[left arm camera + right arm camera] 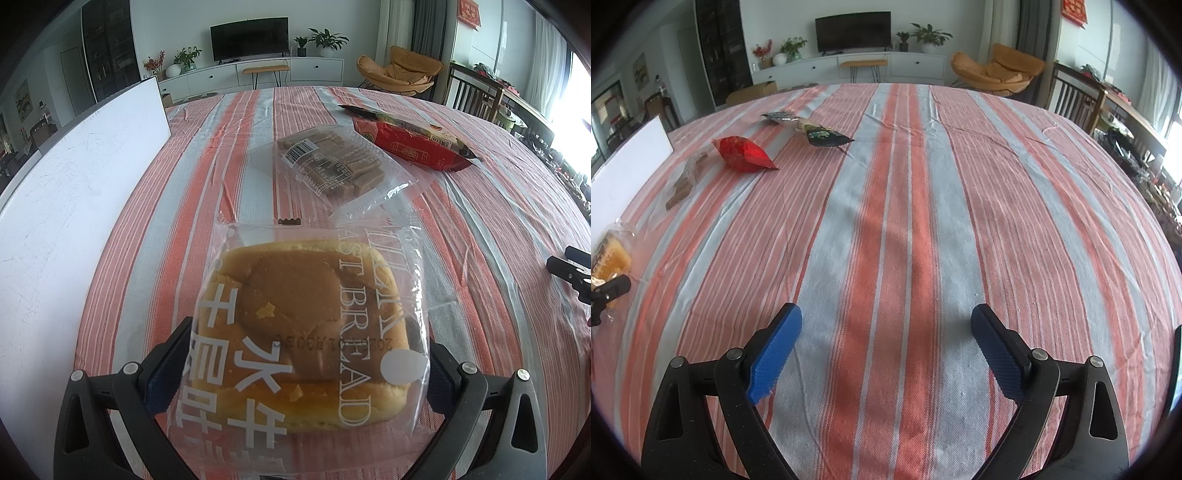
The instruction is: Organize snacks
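Observation:
My left gripper [306,365] is shut on a clear bag of milk toast bread [310,332], which fills the space between the fingers just above the striped tablecloth. Beyond it lie a clear pack of brown biscuits [332,162], a red snack packet [417,147] and a dark wrapped snack [406,123]. In the right wrist view my right gripper [886,347] is open and empty over bare cloth. The bread bag [611,258], the biscuits [687,177], the red packet [744,153] and the dark snack [816,133] show far left there.
A white box [74,206] stands along the left side of the table, also seen in the right wrist view [624,162]. The right gripper's tip [570,275] shows at the right edge of the left view. Chairs and a sideboard stand beyond the table.

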Available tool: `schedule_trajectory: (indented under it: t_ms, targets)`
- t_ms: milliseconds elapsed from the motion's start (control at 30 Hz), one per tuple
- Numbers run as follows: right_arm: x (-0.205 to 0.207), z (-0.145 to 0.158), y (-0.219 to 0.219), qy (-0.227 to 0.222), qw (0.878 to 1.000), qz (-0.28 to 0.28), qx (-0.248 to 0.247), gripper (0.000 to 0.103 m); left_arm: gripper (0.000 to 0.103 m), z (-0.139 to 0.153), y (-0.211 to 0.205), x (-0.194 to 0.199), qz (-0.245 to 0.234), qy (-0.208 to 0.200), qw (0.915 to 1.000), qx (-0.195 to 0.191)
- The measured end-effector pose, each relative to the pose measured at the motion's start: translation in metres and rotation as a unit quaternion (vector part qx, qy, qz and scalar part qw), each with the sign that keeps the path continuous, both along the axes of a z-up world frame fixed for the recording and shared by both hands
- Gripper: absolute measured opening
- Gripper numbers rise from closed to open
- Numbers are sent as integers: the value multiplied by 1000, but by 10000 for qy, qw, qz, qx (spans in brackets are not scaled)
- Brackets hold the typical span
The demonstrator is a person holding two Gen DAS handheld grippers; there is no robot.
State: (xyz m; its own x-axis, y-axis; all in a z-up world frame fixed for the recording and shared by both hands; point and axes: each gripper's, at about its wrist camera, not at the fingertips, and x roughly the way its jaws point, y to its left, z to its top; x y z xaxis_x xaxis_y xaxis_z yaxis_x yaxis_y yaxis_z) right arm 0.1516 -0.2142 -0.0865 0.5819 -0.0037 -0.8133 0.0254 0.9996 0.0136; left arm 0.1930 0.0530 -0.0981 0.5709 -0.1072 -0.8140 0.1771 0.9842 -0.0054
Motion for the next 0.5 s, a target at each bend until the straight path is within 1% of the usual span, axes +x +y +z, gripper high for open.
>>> schedule_trajectory:
  t_ms: [133,200,233,367,400,500]
  targets:
    - [4,0,1,52,10000,67,7,96,103,0,0,0,0,0,10000,1]
    - [14,3,7,143,9996,263,9,95,103,0,0,0,1,0,10000,1]
    - [20,7,12,96,9992,375,21,92,103,0,0,0,0,-1,10000,0]
    - [60,39,40,-471,9955,820,-34,92,103,0,0,0,0,0,10000,0]
    - [73,45,49,-510,9941,959,-37,92,103,0,0,0,0,-1,10000,-1]
    - [118,50,81,-295,9891,1436,-168,92,103,0,0,0,0,-1,10000,0]
